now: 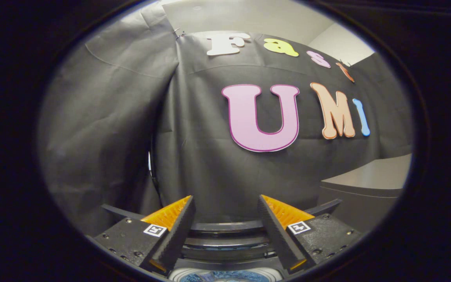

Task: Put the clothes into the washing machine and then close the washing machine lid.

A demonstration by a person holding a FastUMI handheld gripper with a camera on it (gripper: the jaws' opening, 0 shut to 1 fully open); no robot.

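The gripper (225,219) has its two fingers spread wide with nothing between them, probably ready to grab. At 6 o'clock, right under the fingers, the washing machine (225,276) shows blue inside, maybe clothes. Its lid (225,227) stands up at 12 o'clock, so the machine is open. A grey cabinet (366,184) sits at 2 o'clock.

washing machine (225,231) mostly hidden behind the open gripper (225,219) fingers, its tub cut off at the bottom, blue stuff (225,276) inside too small to tell, grey counter (370,178) cut off at the side
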